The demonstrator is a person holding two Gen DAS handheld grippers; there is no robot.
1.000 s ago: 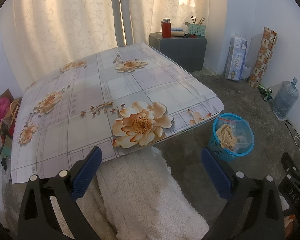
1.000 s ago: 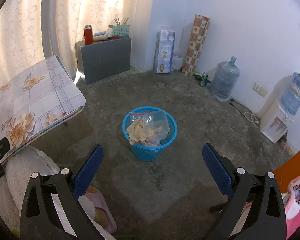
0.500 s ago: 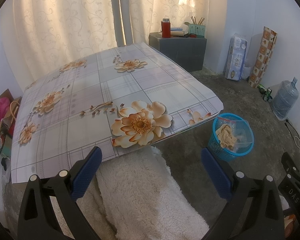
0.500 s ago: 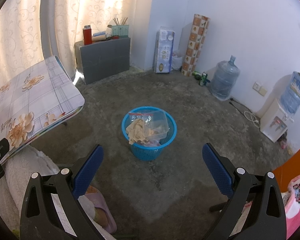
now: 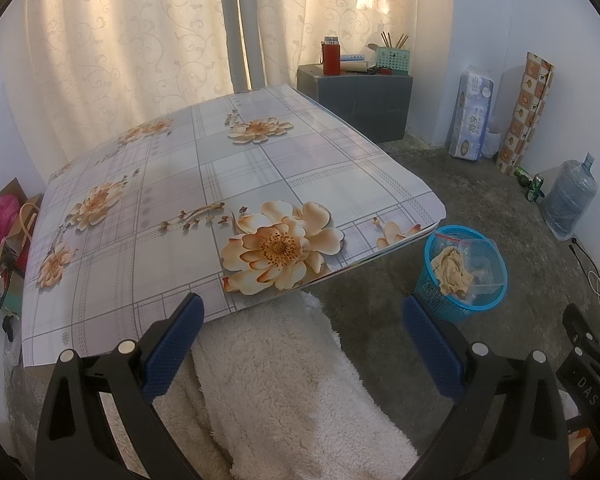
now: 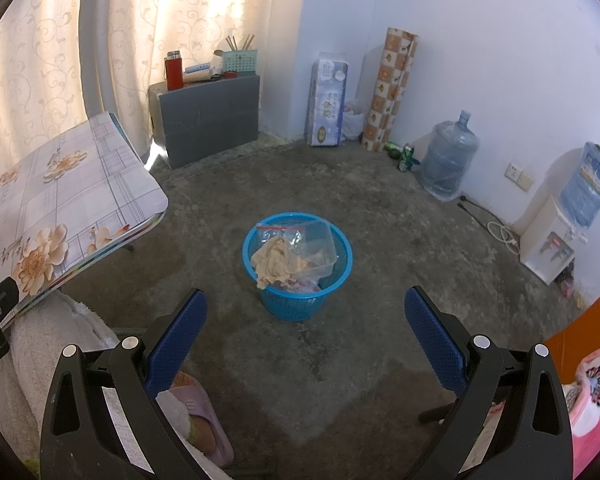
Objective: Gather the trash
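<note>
A blue mesh trash basket [image 6: 300,304] stands on the concrete floor, holding a crumpled tan paper [image 6: 274,262], a clear plastic container [image 6: 320,240] and a zip bag. It also shows in the left wrist view [image 5: 446,306], right of the table. My right gripper [image 6: 306,320] is open and empty, held above the floor in front of the basket. My left gripper [image 5: 300,320] is open and empty, held near the front edge of the floral-cloth table [image 5: 180,184].
A white fleece-covered lap [image 5: 284,392] lies below the table edge. A slippered foot [image 6: 198,412] rests on the floor. A grey cabinet [image 6: 208,120], tissue pack [image 6: 327,100], patterned roll [image 6: 392,88], water jug [image 6: 448,160] and dispenser [image 6: 556,236] line the walls.
</note>
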